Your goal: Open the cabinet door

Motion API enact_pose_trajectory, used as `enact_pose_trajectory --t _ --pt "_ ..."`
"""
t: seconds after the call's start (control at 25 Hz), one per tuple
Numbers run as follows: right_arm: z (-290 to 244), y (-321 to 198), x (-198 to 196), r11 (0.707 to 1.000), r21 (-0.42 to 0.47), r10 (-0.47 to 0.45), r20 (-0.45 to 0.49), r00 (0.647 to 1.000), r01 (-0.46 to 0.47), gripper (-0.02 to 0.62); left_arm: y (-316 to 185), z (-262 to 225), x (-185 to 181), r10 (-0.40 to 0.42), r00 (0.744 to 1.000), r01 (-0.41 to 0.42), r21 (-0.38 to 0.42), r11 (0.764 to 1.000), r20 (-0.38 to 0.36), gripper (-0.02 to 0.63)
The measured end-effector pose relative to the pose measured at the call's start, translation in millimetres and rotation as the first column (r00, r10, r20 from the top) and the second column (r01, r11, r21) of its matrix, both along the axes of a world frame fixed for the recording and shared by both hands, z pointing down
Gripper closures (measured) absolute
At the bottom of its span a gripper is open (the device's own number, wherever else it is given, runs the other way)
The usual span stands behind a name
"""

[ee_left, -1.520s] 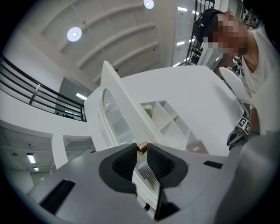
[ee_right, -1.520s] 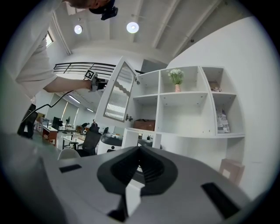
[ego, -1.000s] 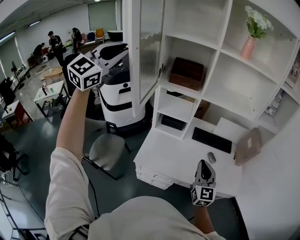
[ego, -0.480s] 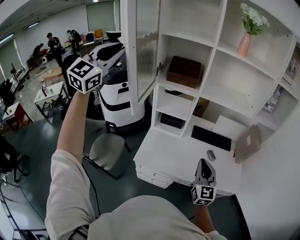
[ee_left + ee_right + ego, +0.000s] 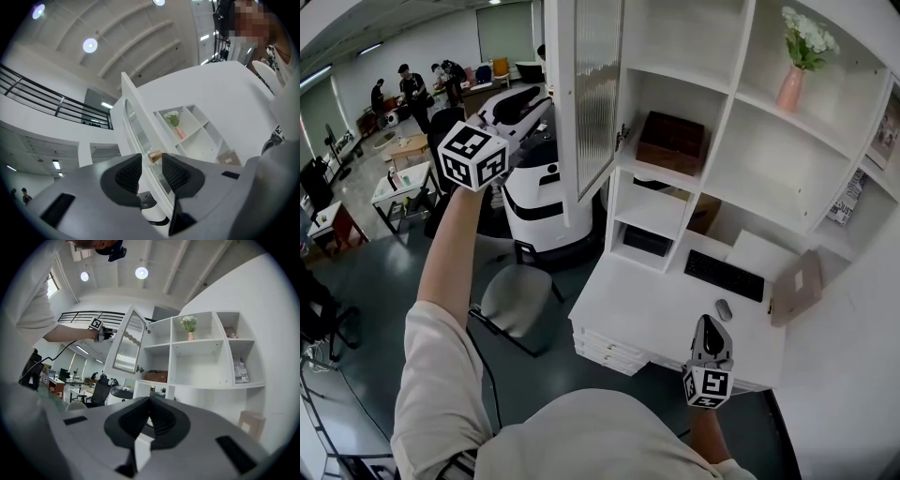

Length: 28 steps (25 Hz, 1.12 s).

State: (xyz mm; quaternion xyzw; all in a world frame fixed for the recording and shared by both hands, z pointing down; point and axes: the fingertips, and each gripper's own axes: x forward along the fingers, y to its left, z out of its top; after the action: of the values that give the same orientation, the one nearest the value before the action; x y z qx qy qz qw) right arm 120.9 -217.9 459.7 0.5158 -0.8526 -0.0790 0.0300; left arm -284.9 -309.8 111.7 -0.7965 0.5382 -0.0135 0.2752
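Left gripper view shows, at lower centre, the left gripper (image 5: 151,161) fingers (image 5: 176,174) opening around the swung-open cabinet door (image 5: 137,123), so backing clear seems next; right gripper (image 5: 149,416) closed, empty.

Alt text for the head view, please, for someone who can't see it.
The ribbed-glass cabinet door stands swung open from a white shelf unit, and the person's raised left tongs are at its outer edge, jaws opening with that edge between them. The right tongs hang shut, low over the white desk.
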Motion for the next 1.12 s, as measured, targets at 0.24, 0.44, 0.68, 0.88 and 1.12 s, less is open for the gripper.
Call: enact_pose_trajectory --t 0.24,0.44,0.68,0.88,1.12 --pt "0.1 2.4 1.7 1.0 -0.001 -0.001 0.002 1.0 0.001 0.592 4.7 -1.4 -4.6 0.001 0.999 0.0 0.01 1.0 -0.042 0.417" --pt "-1.8 4.7 3.2 1.0 0.0 0.0 0.002 1.0 0.0 0.592 9.2 0.8 -6.7 -0.018 0.999 0.019 0.007 1.0 -0.047 0.414" --pt "-4.8 4.1 4.9 1.0 0.006 -0.001 0.001 1.0 0.001 0.592 16.4 11.4 -20.0 -0.084 0.994 0.084 0.003 0.996 -0.077 0.416" --pt "-6.8 0.9 3.0 1.0 0.012 -0.007 -0.003 1.0 0.007 0.592 26.7 24.6 -34.8 -0.146 0.981 0.149 0.01 0.989 -0.124 0.422" --pt "-10.2 -1.4 -1.3 1.0 0.019 -0.018 -0.003 1.0 0.019 0.592 38.8 51.1 -42.2 -0.171 0.972 0.173 -0.002 0.985 -0.162 0.428"
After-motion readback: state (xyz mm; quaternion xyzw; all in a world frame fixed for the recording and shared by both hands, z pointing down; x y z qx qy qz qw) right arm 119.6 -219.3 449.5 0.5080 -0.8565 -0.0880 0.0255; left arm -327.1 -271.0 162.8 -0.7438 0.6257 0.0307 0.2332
